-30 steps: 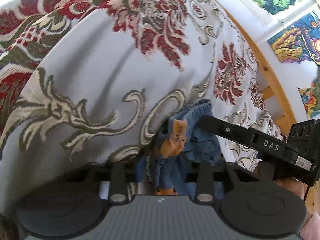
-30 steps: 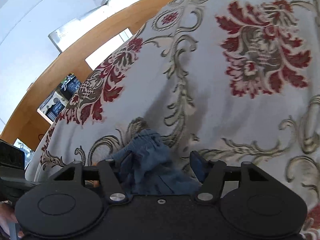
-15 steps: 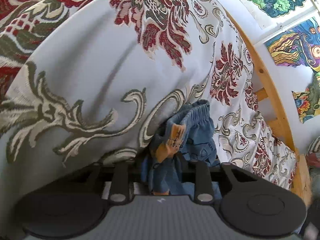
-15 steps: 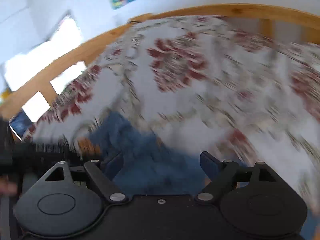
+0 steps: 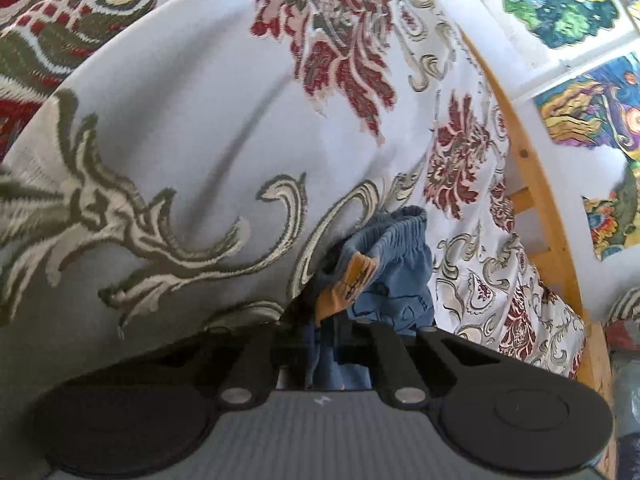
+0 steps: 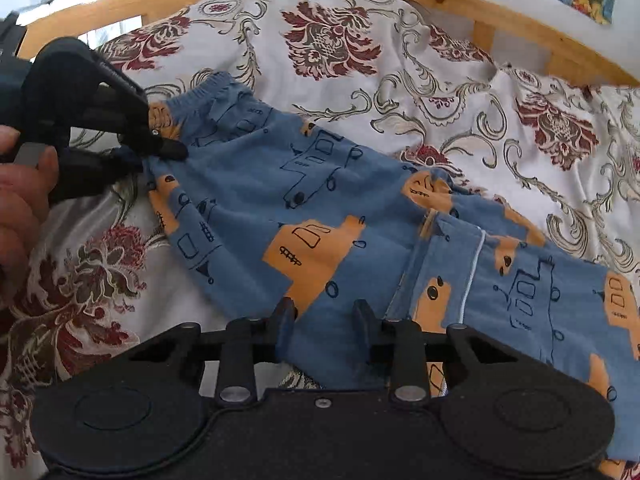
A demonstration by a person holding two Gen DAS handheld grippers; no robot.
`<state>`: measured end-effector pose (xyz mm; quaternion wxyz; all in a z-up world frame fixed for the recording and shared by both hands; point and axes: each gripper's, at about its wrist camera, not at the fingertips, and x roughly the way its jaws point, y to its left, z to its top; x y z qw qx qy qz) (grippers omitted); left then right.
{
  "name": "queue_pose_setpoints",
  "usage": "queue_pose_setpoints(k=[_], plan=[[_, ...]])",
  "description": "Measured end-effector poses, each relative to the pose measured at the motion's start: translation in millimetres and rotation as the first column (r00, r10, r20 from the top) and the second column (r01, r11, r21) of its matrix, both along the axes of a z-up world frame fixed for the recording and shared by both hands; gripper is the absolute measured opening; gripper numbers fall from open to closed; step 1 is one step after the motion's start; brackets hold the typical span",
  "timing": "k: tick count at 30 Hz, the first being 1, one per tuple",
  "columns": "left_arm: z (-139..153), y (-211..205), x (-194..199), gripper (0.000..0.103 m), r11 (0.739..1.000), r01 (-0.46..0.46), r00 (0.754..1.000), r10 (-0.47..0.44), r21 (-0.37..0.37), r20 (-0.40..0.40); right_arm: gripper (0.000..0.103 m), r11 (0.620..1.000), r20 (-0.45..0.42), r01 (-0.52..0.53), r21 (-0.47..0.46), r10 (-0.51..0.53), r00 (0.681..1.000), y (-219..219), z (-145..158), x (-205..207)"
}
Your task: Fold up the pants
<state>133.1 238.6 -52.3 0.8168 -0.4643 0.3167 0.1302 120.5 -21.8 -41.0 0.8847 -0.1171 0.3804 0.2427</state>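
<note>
Pants (image 6: pixel 320 216) spread across bedspread (image 6: pixel 400 60) | left gripper (image 6: pixel 160 148) pinching waistband corner | right gripper (image 6: pixel 324 312) pinching lower edge | advice: keep fabric taut, align edges before folding.

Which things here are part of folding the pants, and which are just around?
Part of the job:
pants
left gripper, shut on the waistband
right gripper, around the fabric

Just around:
bedspread
bed frame
wall pictures
</note>
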Motion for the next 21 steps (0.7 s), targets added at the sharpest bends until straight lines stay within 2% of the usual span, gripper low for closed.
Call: queue_pose_setpoints(k=[5, 7, 10, 14, 16, 18, 21], plan=[[4, -5, -3, 0.005, 0.998, 0.032, 0.998, -0.035, 0.056, 0.047, 0.037, 1.000, -0.007, 0.010, 0.025, -0.009, 1.000, -4, -1, 0], [9, -9, -4, 0.004, 0.993, 0.054, 0.996, -0.061, 0.110, 0.062, 0.038, 0.999, -0.005, 0.013, 0.045, -0.012, 1.000, -6, -1, 0], [19, -17, -6, 0.004, 0.975, 0.094, 0.991, -0.112, 0.203, 0.077, 0.040, 0.997, -0.009, 0.012, 0.071, -0.011, 1.000, -10, 0, -1], [31, -26, -6, 0.004, 0.949, 0.126, 0.985, -0.154, 0.290, 0.075, 0.041, 0.995, -0.021, 0.019, 0.099, -0.017, 1.000, -12, -1, 1], [37, -34, -5, 0.004, 0.924, 0.146, 0.982, -0.179, 0.353, 0.060, 0.042, 0.994, -0.029, 0.021, 0.109, -0.018, 0.999, -13, -1, 2], [43, -45, -4, 0.004, 0.889, 0.175, 0.976, -0.214, 0.423, 0.045, 0.043, 0.993, -0.035, 0.022, 0.115, -0.018, 0.999, -13, -2, 3], [49, -58, -5, 0.004, 0.847, 0.195, 0.971, -0.238, 0.495, 0.025, 0.045, 0.992, -0.038, 0.019, 0.121, -0.014, 0.999, -13, -2, 3]])
